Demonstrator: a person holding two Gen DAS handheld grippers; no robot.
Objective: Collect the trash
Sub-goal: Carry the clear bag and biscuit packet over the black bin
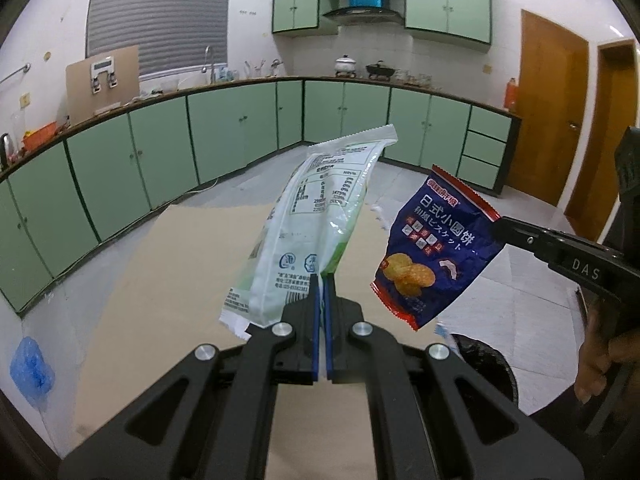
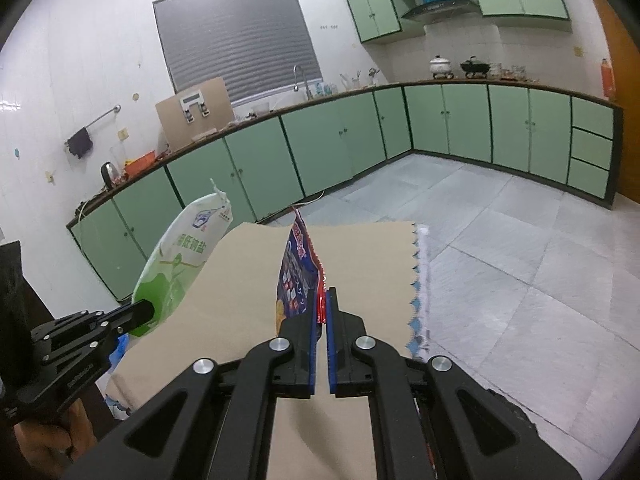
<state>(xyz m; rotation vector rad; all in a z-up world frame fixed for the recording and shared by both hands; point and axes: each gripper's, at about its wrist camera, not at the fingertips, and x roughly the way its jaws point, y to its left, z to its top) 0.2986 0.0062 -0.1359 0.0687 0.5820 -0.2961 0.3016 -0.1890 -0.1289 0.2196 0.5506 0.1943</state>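
The left gripper (image 1: 322, 280) is clamped on a white-green plastic bag (image 1: 316, 216); at three o'clock, apart, the right gripper (image 2: 322, 296) pinches a blue-red biscuit wrapper (image 2: 298, 268), both above a beige cloth (image 2: 240, 280), open tiled floor (image 2: 520, 260) beyond its edge.

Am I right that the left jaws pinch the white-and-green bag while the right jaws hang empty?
Not quite. The right gripper is not empty: its jaws are shut on the blue biscuit wrapper, as the right wrist view shows. The left gripper does pinch the white-and-green bag.
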